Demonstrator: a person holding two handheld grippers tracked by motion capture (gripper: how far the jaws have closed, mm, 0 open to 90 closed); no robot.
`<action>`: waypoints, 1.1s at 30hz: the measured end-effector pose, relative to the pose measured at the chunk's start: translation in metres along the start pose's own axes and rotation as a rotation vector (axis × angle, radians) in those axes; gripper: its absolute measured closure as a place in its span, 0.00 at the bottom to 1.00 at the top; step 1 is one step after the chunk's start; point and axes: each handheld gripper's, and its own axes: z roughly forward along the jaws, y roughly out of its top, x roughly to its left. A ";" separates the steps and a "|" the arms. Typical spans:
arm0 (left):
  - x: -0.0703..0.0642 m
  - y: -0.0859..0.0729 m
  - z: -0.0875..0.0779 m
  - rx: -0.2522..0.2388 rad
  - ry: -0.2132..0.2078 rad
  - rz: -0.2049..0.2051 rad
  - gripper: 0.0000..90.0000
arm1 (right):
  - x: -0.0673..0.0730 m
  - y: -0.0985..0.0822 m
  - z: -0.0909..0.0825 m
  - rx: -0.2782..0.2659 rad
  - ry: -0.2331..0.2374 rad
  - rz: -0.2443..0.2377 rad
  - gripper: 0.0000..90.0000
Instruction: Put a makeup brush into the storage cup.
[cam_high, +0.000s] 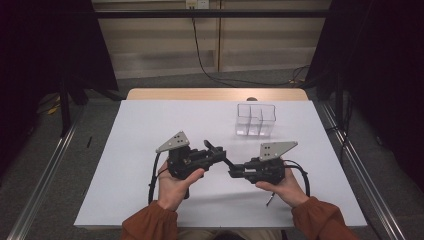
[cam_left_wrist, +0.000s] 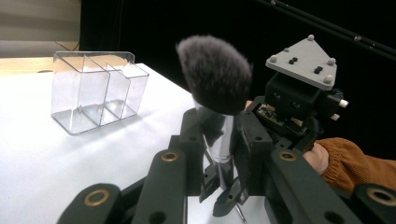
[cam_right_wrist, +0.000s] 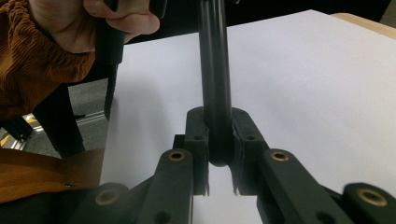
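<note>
Now brush between both grippers' fingers.

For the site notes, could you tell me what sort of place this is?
Probably a recording booth or lab: a white-topped table ringed by black curtains, metal floor rails, and a wall socket feeding a cable.

Makeup brush, fluffy dark bristle head, shiny silver ferrule, black glossy handle. Held off the white table, spanning between both grippers: ferrule end pinched in the left gripper, handle tip clamped in the right gripper. Bristles pointing up in the left gripper view.
</note>
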 end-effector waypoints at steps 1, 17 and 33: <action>-0.001 0.000 0.000 0.002 0.000 0.005 0.84 | 0.000 0.000 0.001 0.000 -0.002 0.003 0.88; -0.006 0.005 -0.002 0.013 0.001 0.043 0.86 | 0.000 0.001 0.000 -0.013 0.021 0.030 0.72; -0.001 0.014 -0.014 0.027 0.046 0.067 0.86 | 0.000 0.002 -0.007 -0.047 0.006 0.054 0.43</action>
